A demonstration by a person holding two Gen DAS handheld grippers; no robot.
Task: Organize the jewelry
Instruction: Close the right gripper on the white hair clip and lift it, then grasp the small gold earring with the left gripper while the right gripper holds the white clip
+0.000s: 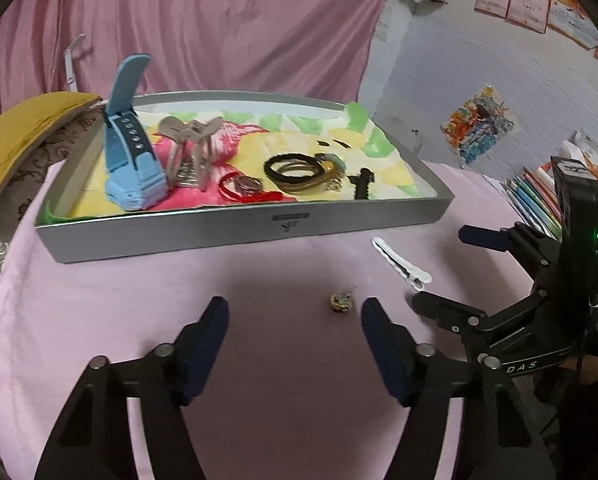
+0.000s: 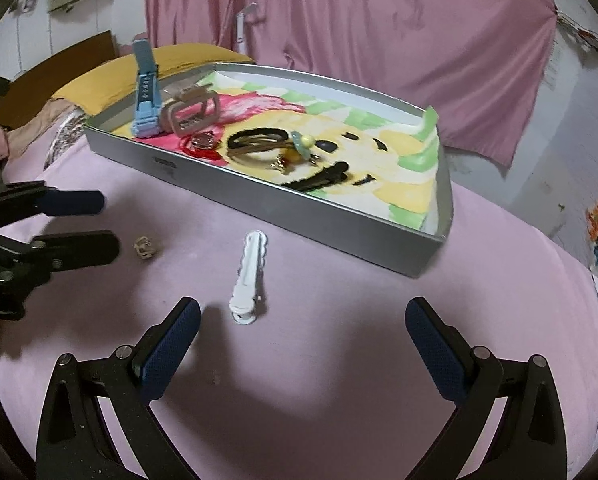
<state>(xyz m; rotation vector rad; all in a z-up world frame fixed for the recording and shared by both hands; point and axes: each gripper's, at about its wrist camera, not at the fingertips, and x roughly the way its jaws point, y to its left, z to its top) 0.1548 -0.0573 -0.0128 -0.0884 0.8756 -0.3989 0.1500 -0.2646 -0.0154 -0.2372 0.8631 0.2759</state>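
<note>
A small gold earring [image 1: 341,304] lies on the pink cloth, just ahead of my left gripper [image 1: 295,312] and close to its right finger. That gripper is open and touches nothing. A white hair clip [image 2: 247,276] lies on the cloth in front of my right gripper [image 2: 304,312], near its left finger; these jaws stand wide open and empty. Behind both sits a grey tray [image 1: 239,228] holding a blue watch [image 1: 133,160], a beige claw clip [image 1: 191,152], a red cord bracelet [image 1: 239,192], black hair ties [image 1: 295,172] and a black clip [image 1: 363,186].
A yellow pillow [image 1: 23,136] lies left of the tray, and a pink curtain [image 1: 219,20] hangs behind it. Books and pencils [image 1: 535,200] lie at the far right. From the right wrist view, the left gripper [image 2: 110,224] sits at the left beside the earring [image 2: 145,248].
</note>
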